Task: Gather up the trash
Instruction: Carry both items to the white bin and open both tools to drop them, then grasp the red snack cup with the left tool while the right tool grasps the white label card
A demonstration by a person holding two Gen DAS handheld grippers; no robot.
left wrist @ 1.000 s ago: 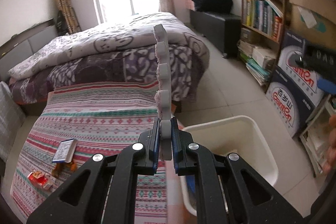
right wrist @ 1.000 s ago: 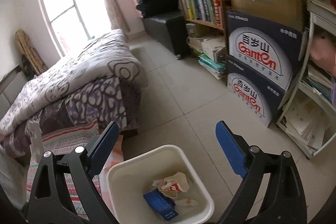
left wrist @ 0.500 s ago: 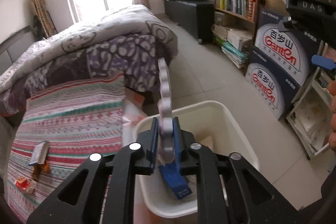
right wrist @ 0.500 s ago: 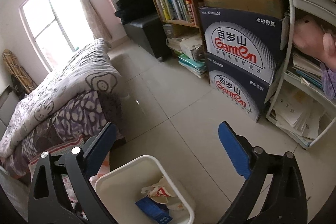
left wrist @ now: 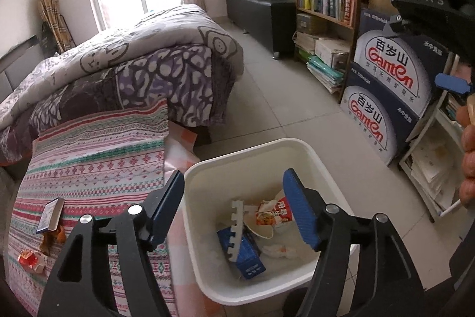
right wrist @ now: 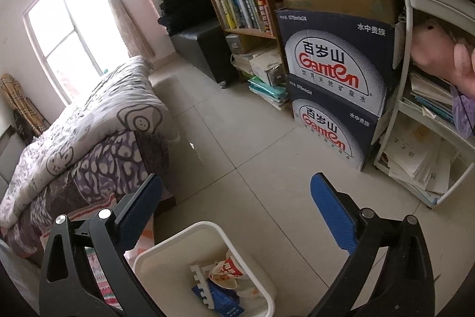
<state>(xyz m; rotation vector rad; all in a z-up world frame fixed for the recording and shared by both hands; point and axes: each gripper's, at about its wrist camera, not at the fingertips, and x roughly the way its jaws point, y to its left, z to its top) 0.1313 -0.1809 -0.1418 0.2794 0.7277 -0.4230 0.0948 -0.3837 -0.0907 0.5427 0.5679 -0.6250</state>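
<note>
The left gripper [left wrist: 234, 207] is being held over the white bin [left wrist: 246, 150], and its jaws are opening with nothing pressed between the blue pads [left wrist: 299, 213]. The white foam strip [left wrist: 236, 228], notched along one edge, is lying inside the bin, below and between the fingers, apart from both pads. It is leaning across a blue carton [left wrist: 246, 254], which is resting on the bin floor just beneath the strip. A red-printed paper cup [left wrist: 273, 216] and crumpled wrappers are lying just to the right of the strip, under the right finger.

To the left of the left gripper, a striped cloth [left wrist: 89, 162] is being shown with more trash on it: a small box [left wrist: 50, 214] beside the left finger, and a red wrapper [left wrist: 29, 259] further left and lower.

The right gripper [right wrist: 237, 210] is being held with its jaws spread wide and nothing between them. The bin [right wrist: 207, 228] is sitting below that gripper, nearer its left finger, and the foam strip [right wrist: 200, 284] is being seen inside it beside the cup [right wrist: 225, 272].

A hand [left wrist: 469, 156] is being seen at the far right edge of the left view, well to the right of the bin.
</note>
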